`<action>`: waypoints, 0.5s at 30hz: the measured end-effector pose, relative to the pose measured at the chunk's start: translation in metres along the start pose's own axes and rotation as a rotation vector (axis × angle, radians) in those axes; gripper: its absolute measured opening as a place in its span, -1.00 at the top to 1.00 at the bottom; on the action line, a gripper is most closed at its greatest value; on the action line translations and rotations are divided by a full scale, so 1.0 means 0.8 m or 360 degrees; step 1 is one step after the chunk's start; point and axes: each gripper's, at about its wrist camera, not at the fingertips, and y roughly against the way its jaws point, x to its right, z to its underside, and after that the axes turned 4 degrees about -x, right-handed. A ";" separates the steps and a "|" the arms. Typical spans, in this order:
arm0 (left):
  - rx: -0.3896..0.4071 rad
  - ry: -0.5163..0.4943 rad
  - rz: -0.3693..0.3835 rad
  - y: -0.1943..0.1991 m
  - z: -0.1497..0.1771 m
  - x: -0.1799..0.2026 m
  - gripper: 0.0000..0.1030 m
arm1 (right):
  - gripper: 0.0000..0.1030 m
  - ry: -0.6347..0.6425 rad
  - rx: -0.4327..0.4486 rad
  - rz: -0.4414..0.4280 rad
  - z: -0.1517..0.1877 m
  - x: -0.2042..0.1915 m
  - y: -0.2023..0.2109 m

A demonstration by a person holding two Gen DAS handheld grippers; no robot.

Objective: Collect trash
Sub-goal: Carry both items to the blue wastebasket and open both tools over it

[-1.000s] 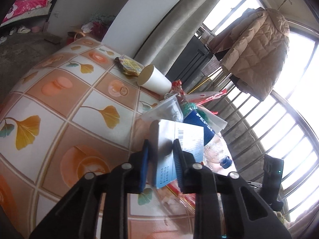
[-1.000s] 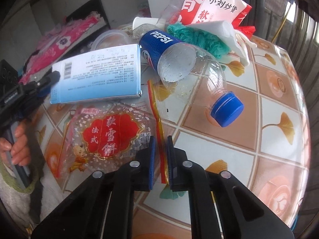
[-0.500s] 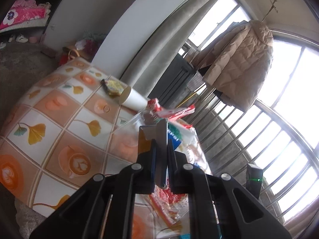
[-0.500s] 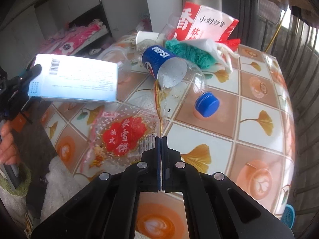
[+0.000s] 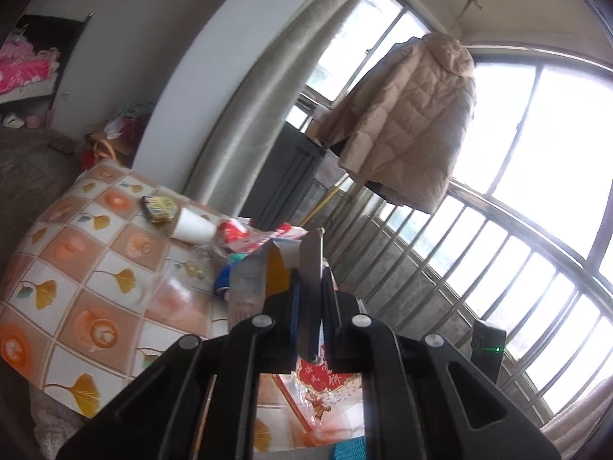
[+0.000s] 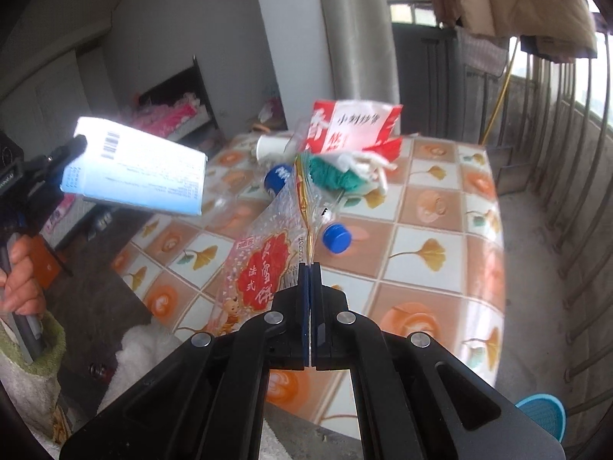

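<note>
Black tongs (image 5: 311, 299) (image 6: 309, 287) aloft, pinching carton (image 5: 311, 268) and wrapper (image 6: 264, 268).

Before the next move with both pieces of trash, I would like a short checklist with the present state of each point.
1. Left gripper jaws shut on flat white and light-blue carton box: ok.
2. Right gripper jaws shut on clear plastic snack wrapper with red label: ok.
3. Box lifted off tiled-pattern table: ok.
4. Wrapper fully free of the clear plastic bottle with blue cap: cannot tell.
5. Trash bin in view: not ok.
</note>
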 end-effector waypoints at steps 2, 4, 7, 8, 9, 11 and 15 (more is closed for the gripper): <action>-0.0032 -0.0044 0.0055 -0.010 0.003 0.027 0.83 | 1.00 -0.0025 0.0066 0.0037 0.004 0.016 0.025; -0.0089 -0.0086 0.0120 -0.028 0.007 0.056 0.83 | 1.00 -0.0062 0.0111 0.0085 0.008 0.034 0.046; -0.0211 -0.0140 0.0218 -0.069 0.017 0.102 0.83 | 1.00 -0.0145 0.0162 0.0202 0.022 0.072 0.076; -0.0258 -0.0149 0.0255 -0.085 0.021 0.116 0.83 | 1.00 -0.0175 0.0174 0.0260 0.029 0.087 0.086; -0.0310 -0.0154 0.0296 -0.103 0.026 0.132 0.83 | 1.00 -0.0207 0.0180 0.0322 0.036 0.102 0.095; -0.0449 -0.0171 0.0380 -0.150 0.040 0.168 0.82 | 1.00 -0.0295 0.0183 0.0452 0.053 0.137 0.114; -0.0682 -0.0230 0.0520 -0.236 0.082 0.240 0.82 | 1.00 -0.0471 0.0151 0.0701 0.086 0.203 0.140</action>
